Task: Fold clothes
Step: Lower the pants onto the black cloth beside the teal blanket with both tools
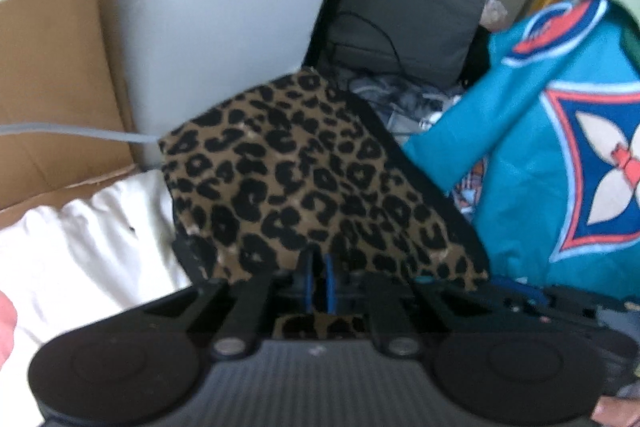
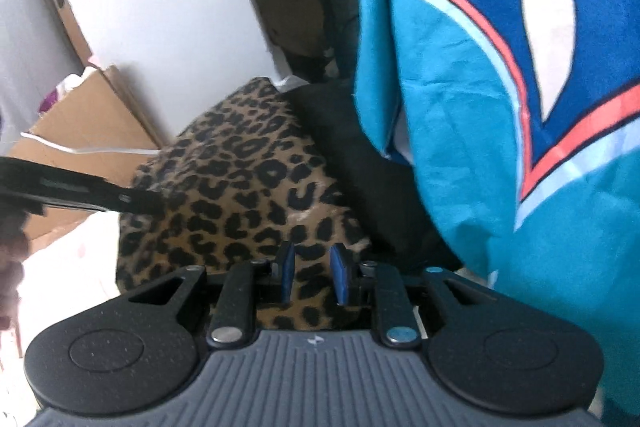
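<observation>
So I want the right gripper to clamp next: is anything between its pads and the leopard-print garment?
Nothing visible. The right gripper has its pads apart directly over the leopard-print garment, with only that cloth between them. The teal garment hangs off to the right.

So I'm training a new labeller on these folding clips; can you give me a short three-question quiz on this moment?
1. True or false: the left gripper is pinched shut on the leopard-print garment.
2. Which lies right of the leopard-print garment in both wrist views? A) the teal printed fabric B) a red towel C) a wicker basket
3. Fill in: the right gripper has leopard cloth between its blue ____, though a firm grip cannot be confirmed.

Key: 1 true; 2 A; 3 pads.
</observation>
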A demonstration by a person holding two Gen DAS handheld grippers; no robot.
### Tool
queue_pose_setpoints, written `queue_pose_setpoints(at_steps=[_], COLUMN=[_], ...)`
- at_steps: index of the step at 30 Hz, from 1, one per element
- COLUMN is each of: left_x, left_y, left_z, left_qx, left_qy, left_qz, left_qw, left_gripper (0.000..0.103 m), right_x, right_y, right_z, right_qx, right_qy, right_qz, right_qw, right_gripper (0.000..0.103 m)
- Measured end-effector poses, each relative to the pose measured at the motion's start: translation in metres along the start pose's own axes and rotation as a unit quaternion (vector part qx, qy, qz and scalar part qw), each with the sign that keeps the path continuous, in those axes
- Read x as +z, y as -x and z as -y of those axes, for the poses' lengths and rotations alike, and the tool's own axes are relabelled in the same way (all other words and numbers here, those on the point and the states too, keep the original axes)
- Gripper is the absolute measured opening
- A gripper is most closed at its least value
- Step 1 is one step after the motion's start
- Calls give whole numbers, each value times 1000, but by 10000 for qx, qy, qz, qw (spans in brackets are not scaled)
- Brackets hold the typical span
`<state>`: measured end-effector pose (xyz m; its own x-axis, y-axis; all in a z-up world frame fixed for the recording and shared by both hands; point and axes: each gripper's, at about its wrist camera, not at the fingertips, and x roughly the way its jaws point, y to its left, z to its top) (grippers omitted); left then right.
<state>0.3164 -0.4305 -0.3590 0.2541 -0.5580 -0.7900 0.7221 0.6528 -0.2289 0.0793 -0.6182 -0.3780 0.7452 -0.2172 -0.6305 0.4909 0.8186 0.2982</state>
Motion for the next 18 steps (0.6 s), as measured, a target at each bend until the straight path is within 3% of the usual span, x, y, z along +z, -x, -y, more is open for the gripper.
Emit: queue_pose_setpoints(at_steps=[6,8,14,18], left_x=[-13,-14,-30,-42], left_y=[-16,-15,3,18], left_z=[8,4,16,16], left_qx=[217,185,339,356], left_qy=[-213,-9,-86,137], left_qz=[-113,-109,63,314], left_qw=[9995,9998,9994,9988], left_gripper=[4,4,5,6], right_x=[-18,-23,-32,-32], right_y=[-10,-9,9,15], right_z=[-6,-3,10,8], right_qx=[-69,-153,-267,-211], right_qy=[38,-20,-280,-398], right_qz=[-216,-259,-194,-49], right_qw=[9997,9995,9991,9990], right_gripper=[26,26,27,27])
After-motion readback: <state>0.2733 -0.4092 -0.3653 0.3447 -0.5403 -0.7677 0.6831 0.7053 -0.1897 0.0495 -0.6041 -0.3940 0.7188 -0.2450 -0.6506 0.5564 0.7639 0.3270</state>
